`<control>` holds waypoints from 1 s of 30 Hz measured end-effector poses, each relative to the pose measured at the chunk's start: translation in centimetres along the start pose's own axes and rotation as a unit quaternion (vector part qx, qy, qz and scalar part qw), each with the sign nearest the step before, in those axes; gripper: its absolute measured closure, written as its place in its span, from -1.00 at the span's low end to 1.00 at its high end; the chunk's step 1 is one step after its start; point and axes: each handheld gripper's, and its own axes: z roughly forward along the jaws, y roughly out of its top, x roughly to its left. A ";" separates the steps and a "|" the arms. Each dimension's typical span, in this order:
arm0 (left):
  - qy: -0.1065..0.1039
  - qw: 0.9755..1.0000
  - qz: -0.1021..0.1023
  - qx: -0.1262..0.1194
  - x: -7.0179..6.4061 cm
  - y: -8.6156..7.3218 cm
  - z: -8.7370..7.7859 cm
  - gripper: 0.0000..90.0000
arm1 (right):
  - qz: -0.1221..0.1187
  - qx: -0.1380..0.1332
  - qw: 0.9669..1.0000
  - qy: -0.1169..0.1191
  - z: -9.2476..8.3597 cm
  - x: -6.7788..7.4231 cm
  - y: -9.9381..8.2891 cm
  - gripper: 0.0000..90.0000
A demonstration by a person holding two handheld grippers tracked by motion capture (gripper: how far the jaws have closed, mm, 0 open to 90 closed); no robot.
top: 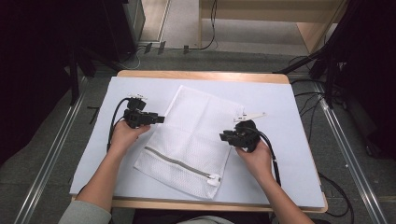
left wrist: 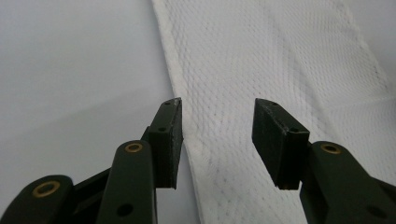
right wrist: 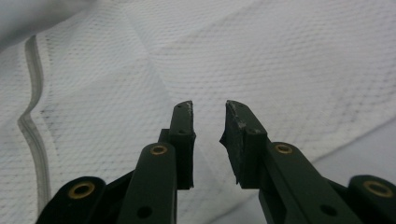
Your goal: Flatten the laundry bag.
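- A white, rectangular mesh laundry bag (top: 191, 142) with a grey zip is lying flat and slanted on the pale sheet covering the wooden table (top: 289, 154), near the sheet's middle; its zip edge is pointing toward 5 o'clock in the high view, and the small white zip pull (top: 214, 180) is sitting at the near right corner.
- The left gripper (top: 158, 119) is hovering at the bag's 9 o'clock edge; in the left gripper view its jaws are standing wide apart with the fabric's hem (left wrist: 187, 135) below and between them, not pinched.
- The right gripper (top: 225, 136) is sitting at the bag's 3 o'clock edge; in the right gripper view its jaws are standing narrowly apart over the mesh (right wrist: 280, 74), with nothing clamped between the pads.
- The bag is looking very light, thin and limp, so it is likely going to sag, fold and drag on the sheet rather than lift as a flat piece.
- The open weave is probably giving the pads a fair bite, though a single layer may be slipping free from a shallow pinch.
- The best holds are seeming to be the stitched side hems or corners, one per gripper, taken low against the sheet; the zip band is stiffer and is also offering a firm spot.
- A small white clip-like piece (top: 252, 115) is lying just beyond the right gripper, at about 1 o'clock from it.
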 end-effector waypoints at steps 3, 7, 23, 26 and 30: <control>0.001 1.000 0.006 0.002 0.0 0.3 0.7 0.20 | 0.009 0.000 1.000 -0.011 -0.3 -0.6 -0.5 0.62; 0.006 1.000 0.005 0.006 0.3 0.5 1.5 0.20 | 0.019 0.001 1.000 -0.025 -0.5 -1.3 -1.0 0.57; 0.012 0.999 0.018 0.027 0.4 0.3 3.3 0.17 | 0.024 0.016 0.996 -0.081 1.0 -2.5 -2.5 0.31; -0.007 1.000 0.008 0.028 0.2 0.1 3.5 0.27 | 0.023 0.009 0.996 -0.081 1.3 -2.1 -2.5 0.25; 0.005 0.999 0.021 0.037 -0.3 0.1 3.6 0.48 | 0.008 0.011 0.995 -0.102 1.6 -1.5 -2.5 0.39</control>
